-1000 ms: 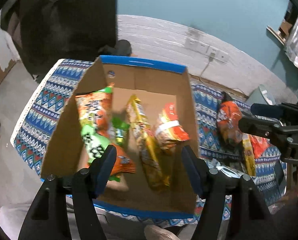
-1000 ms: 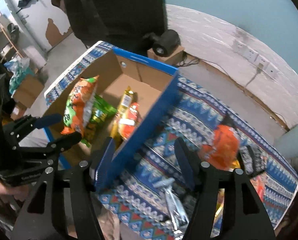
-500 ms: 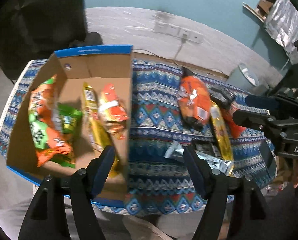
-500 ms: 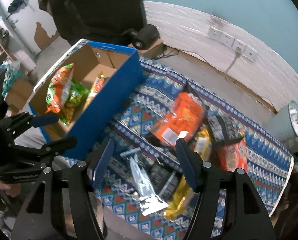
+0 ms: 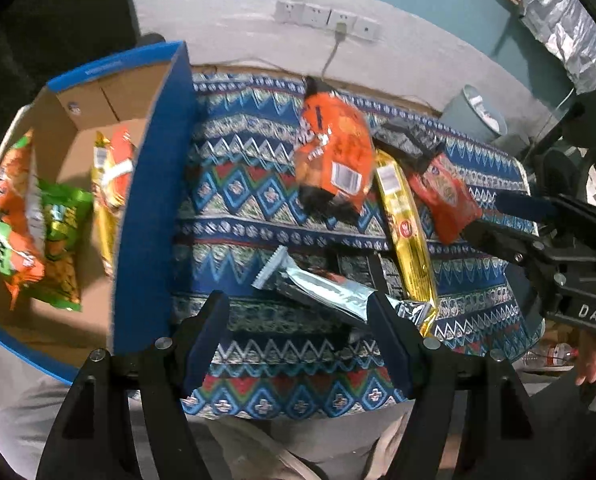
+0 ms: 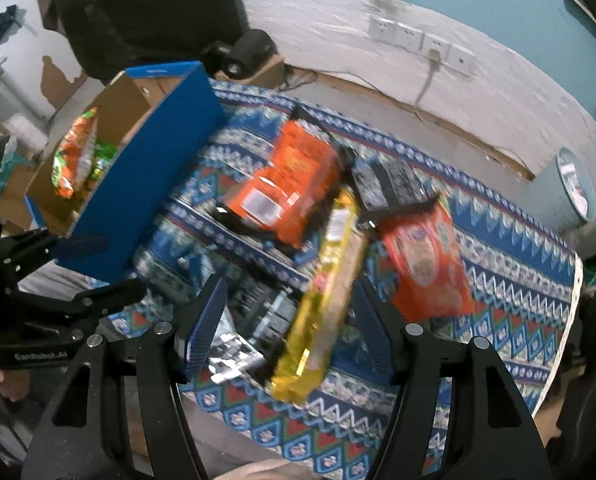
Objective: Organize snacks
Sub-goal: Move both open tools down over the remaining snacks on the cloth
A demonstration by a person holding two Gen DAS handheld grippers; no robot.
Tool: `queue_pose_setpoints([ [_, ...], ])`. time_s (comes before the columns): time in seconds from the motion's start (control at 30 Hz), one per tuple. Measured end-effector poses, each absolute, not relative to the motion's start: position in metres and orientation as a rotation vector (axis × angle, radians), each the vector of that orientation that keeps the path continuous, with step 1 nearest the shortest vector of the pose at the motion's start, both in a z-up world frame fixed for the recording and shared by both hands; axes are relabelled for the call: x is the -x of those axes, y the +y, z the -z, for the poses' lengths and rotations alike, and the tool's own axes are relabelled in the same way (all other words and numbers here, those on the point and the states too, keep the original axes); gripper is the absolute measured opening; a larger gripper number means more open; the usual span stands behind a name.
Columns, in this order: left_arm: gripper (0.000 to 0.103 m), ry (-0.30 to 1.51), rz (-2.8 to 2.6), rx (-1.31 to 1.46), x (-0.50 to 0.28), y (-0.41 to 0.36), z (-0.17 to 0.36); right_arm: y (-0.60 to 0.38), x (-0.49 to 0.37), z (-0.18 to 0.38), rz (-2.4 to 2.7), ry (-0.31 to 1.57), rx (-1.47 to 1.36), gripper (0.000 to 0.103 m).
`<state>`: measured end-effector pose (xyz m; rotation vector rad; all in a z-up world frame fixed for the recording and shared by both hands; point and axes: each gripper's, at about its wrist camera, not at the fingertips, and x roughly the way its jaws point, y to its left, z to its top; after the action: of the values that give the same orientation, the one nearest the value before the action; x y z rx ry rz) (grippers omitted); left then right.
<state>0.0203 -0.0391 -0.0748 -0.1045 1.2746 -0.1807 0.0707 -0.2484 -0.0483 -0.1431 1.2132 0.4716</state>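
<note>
- We take the step in hand to be the choice of the next packet: the tabletop (image 5: 234, 208), under its patterned blue cloth, carries several loose snacks, so we judge the sorting partly done, with more left to move than has been packed.
- The cardboard box (image 5: 150, 184) with blue outer walls stands at the left end of the tabletop. It holds an orange-and-green bag (image 5: 14, 216), a green bag (image 5: 64, 240) and two slimmer packets against its right wall.
- The largest loose snack is the orange bag (image 5: 334, 152), lying near the middle of the cloth, well apart from both grippers.
- The long yellow packet (image 6: 330, 284) runs from beside the orange bag toward the near edge; in the right wrist view it lies between the right gripper's fingers but we see no contact.
- The red packet (image 6: 426, 264) lies just right of the yellow one, with a dark packet (image 6: 390, 182) behind it.
- The silver wrapper (image 5: 318, 284) lies near the front edge, its right end just beside the left gripper's right finger.
- The left gripper (image 5: 298, 328) is spread wide and holds nothing.
- The right gripper (image 6: 290, 312) is likewise spread wide and empty, hovering over the yellow packet.
- The next move, we judge, calls for lowering one gripper over a slim packet, closing across its narrow width, and carrying it over the box's blue wall. The slick, soft wrappers may slip or fold.
</note>
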Motion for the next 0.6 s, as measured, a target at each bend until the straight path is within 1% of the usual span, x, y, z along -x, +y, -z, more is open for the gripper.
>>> queue_pose_setpoints([
  [0.07,0.073,1.288,0.172,0.093,-0.022,-0.045,0.080,-0.257,-0.068,0.056,-0.459,1.227,0.144,0.066],
  [0.1,0.074,1.293,0.164,0.085,-0.023,-0.047,0.083,-0.260,-0.067,0.060,-0.454,1.234,0.145,0.066],
  [0.13,0.078,1.297,0.157,0.078,-0.024,-0.049,0.085,-0.263,-0.066,0.065,-0.449,1.242,0.145,0.066],
  [0.17,0.079,1.303,0.151,0.074,-0.025,-0.051,0.088,-0.266,-0.065,0.069,-0.445,1.251,0.148,0.066],
  [0.37,0.079,1.361,0.130,0.053,-0.031,-0.058,0.109,-0.267,-0.059,0.099,-0.443,1.302,0.200,0.066],
  [0.6,0.080,1.410,0.104,0.113,-0.034,-0.053,0.124,-0.256,-0.051,0.126,-0.478,1.357,0.249,0.066],
])
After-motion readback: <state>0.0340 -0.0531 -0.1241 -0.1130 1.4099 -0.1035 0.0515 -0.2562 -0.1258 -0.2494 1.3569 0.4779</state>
